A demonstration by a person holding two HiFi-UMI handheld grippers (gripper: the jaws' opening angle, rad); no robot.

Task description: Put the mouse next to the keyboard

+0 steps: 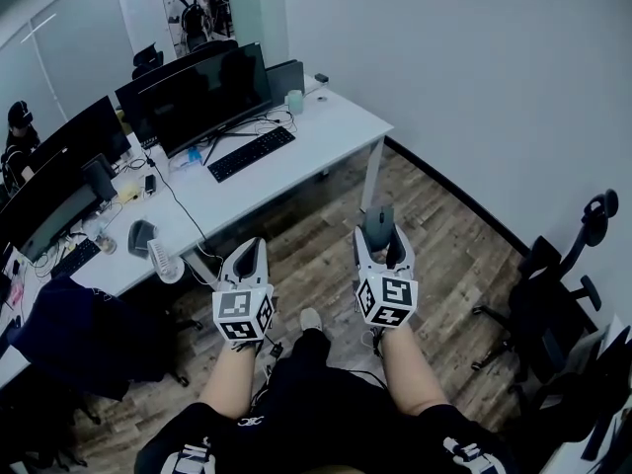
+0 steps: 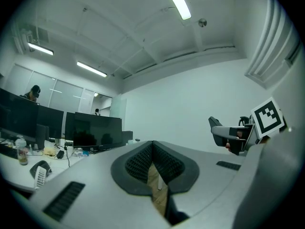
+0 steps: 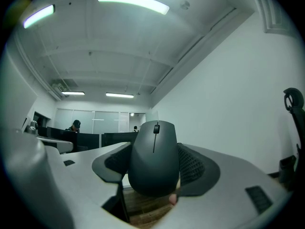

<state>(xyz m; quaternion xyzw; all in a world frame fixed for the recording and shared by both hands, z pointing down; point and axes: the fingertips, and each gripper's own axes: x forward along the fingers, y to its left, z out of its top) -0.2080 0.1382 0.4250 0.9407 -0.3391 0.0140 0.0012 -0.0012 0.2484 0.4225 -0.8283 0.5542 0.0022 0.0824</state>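
The right gripper [image 1: 379,235] pinches the mouse [image 3: 153,159]; the left gripper [image 1: 248,253] seems pressed together, empty. Carry it level beside the keyboard [image 1: 251,153]

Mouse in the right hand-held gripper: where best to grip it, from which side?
Grip the mouse across its long flanks, from the tail end, as the right hand-held gripper does now; the domed top would likely slip.
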